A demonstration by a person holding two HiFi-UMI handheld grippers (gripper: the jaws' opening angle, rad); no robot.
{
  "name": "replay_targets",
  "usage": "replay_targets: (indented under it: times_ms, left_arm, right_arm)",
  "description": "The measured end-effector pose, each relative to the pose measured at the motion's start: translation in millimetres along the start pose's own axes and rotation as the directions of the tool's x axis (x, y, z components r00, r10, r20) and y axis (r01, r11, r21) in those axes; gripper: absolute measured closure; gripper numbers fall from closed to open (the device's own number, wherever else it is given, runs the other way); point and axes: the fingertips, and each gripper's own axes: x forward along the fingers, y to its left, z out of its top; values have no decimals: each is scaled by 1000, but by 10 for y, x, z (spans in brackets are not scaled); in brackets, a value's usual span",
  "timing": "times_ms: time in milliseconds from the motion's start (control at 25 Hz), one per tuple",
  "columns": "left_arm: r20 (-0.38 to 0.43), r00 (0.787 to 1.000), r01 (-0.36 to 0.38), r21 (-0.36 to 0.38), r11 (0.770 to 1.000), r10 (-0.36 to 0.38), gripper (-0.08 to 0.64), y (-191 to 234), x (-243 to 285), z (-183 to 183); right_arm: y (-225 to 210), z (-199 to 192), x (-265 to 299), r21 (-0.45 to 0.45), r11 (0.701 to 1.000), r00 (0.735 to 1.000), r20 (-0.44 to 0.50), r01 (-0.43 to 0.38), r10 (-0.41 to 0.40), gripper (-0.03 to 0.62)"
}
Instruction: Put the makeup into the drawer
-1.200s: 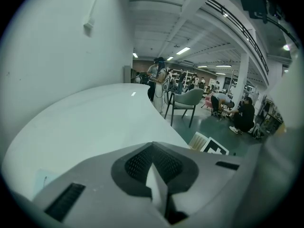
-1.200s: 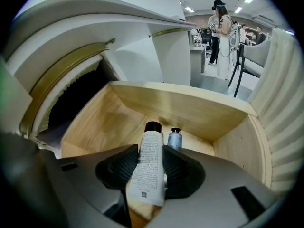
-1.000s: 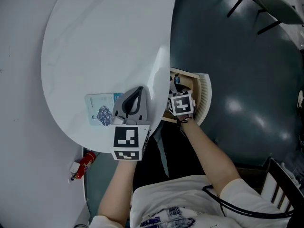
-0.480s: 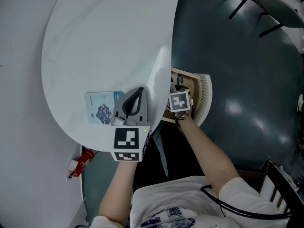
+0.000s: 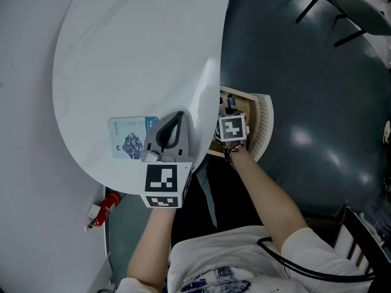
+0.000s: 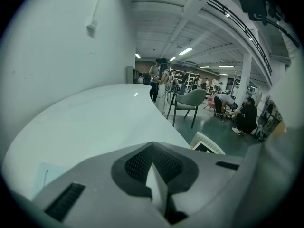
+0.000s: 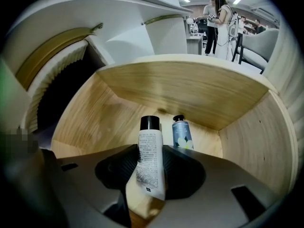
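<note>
Two jaws of the right gripper stand partly apart, clamped on a white tube with a black cap. The cap points away from the gripper, into the open wooden drawer. Whether the tube touches the drawer's floor cannot be told. Just beyond the held tube, slightly to its right, a second, blue-grey tube lies on the drawer's floor, its cap toward the back wall. In the head view the gripper's marker cube covers most of the drawer, whose ribbed white front sits on the gripper's far side from the table.

The left gripper has its jaws pressed together with nothing between them. It is over the near edge of the white table, pointing along the tabletop. Just beside it, on its left, a pale blue packet lies flat on the table. Past the table's far edge a chair stands on the dark floor.
</note>
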Motion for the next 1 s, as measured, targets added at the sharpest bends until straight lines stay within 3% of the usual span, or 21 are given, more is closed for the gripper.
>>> replay_targets:
  times_ms: [520,760,1000]
  left_arm:
    - [-12,1000,22,-3,1000,-23,514,19,-56,-47]
    - [-4,997,75,23,997,-75,514,43,-29,-7]
    - [3,993,115,58,992,-115,514,75,-110,52]
  right_arm:
    - [-13,-27,-32,59,998,1000,3,-24,24,414]
    - [-62,73,-218,142,989,997,70,-46,36,414]
    - [60,228,-465,148,986,986,160,-74,50,414]
